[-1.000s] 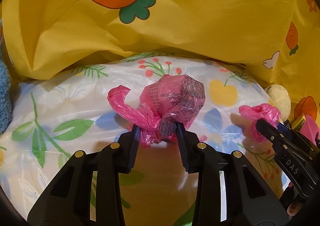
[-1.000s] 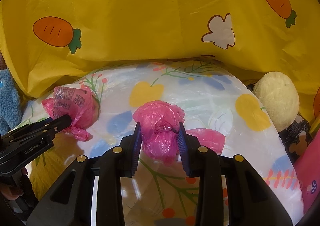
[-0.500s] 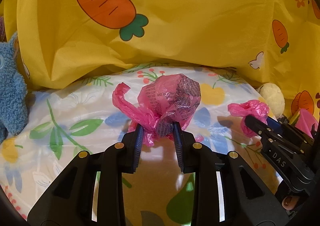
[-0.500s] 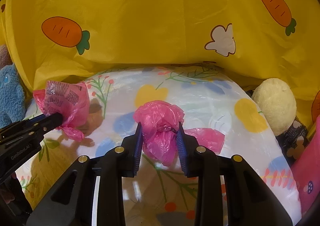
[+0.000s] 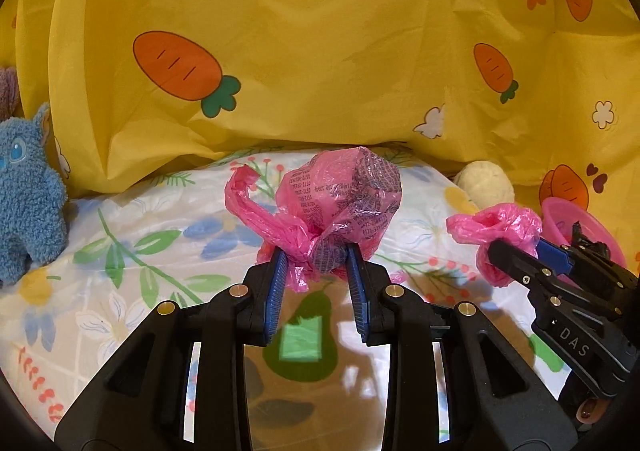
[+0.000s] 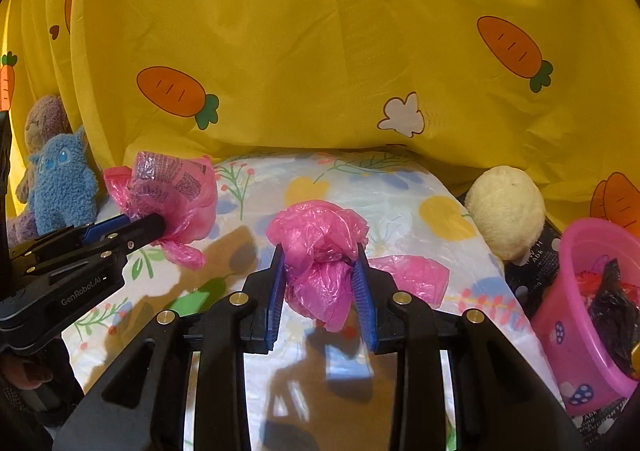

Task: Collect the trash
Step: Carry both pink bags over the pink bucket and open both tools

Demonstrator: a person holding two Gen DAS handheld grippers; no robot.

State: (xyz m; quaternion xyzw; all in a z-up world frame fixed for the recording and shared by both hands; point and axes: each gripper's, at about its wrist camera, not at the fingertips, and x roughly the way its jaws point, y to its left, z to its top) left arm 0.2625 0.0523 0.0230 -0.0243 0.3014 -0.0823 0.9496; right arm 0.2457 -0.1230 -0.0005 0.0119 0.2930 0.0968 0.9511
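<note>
My left gripper (image 5: 314, 257) is shut on a crumpled pink printed plastic bag (image 5: 340, 199) and holds it above the floral sheet (image 5: 132, 251). It also shows at the left of the right wrist view (image 6: 172, 191). My right gripper (image 6: 320, 263) is shut on a plain pink plastic bag wad (image 6: 320, 247), lifted off the sheet; it shows at the right of the left wrist view (image 5: 500, 231). Another pink bag piece (image 6: 412, 277) lies on the sheet just right of it. A pink bucket (image 6: 580, 291) with dark trash inside stands at the far right.
A yellow carrot-print cloth (image 5: 320, 51) rises behind the sheet. A blue plush toy (image 5: 28, 191) and a purple one (image 6: 44, 119) sit at the left. A cream plush ball (image 6: 506, 211) sits at the right, beside the bucket.
Both grippers have lifted and pulled back with their bags; the bags hang higher above the sheet. The pink bucket has come into view at the right.
</note>
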